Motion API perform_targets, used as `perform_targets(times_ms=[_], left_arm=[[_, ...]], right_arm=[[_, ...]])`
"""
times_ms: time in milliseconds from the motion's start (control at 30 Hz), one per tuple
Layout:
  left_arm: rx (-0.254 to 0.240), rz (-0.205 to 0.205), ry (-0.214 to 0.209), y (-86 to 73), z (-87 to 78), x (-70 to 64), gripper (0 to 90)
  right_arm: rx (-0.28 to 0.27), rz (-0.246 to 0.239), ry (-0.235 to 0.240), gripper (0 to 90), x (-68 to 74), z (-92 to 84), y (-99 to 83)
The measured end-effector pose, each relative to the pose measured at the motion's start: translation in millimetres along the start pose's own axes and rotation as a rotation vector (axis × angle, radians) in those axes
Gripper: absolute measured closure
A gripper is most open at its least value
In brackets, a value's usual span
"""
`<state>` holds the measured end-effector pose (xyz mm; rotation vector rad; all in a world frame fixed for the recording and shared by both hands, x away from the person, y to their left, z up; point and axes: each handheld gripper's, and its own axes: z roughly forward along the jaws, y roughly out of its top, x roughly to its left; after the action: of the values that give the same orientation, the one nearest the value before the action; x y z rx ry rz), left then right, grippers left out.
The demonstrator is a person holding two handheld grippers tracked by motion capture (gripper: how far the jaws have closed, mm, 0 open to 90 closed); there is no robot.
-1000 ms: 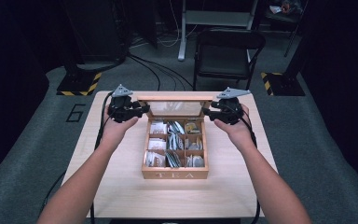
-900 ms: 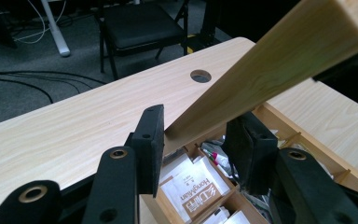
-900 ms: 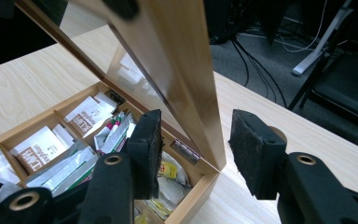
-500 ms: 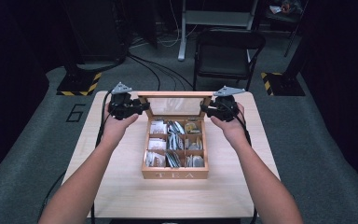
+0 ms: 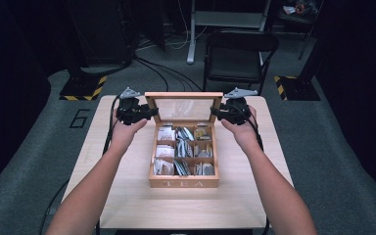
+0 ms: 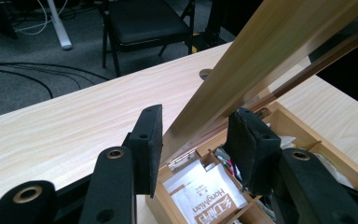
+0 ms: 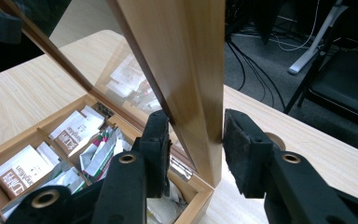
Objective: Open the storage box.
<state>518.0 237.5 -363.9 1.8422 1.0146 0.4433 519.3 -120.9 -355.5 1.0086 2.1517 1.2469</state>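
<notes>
While the lid point(image 5: 183, 108) stands raised at frame centre, the left gripper point(image 5: 147, 113) jaws clench its left edge. The right gripper point(image 5: 216, 114) jaws grasp its right edge, having just been closing.

"TEA" is lettered on the front wall of the wooden box point(image 5: 183, 183), at 6 o'clock on the surface point(image 5: 127, 196). A large "6" point(image 5: 80, 118) marks the grey floor at 9 o'clock. White sachets point(image 6: 209, 198) inside read "HongMian".

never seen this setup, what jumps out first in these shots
A wooden tea box sits mid-table, its glass-paned lid raised upright at the far edge. The left gripper and right gripper flank the lid's two side edges. Inside, compartments hold paper tea sachets.
</notes>
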Motion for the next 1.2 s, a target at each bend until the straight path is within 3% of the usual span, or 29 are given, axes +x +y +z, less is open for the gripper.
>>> perform_targets(times_ms=[300, 767, 1033, 1200], left_arm=[[-0.018, 0.002, 0.007, -0.2, 4.6, 2.5, 59.1], [-0.032, 0.008, 0.037, 0.8, 7.9, 1.8, 60.8], [-0.004, 0.018, 0.058, 6.7, 9.5, 1.0, 61.7], [-0.012, 0.014, 0.063, 6.8, 10.7, 1.4, 61.9]], right_arm=[[-0.02, 0.026, -0.008, 61.1, -2.7, 4.4, -0.8], [0.045, 0.059, -0.026, 59.3, -9.0, 28.9, -20.6], [0.058, 0.057, -0.043, 61.0, -8.3, 38.1, -23.7], [0.047, 0.06, -0.043, 61.8, -9.0, 40.6, -23.7]])
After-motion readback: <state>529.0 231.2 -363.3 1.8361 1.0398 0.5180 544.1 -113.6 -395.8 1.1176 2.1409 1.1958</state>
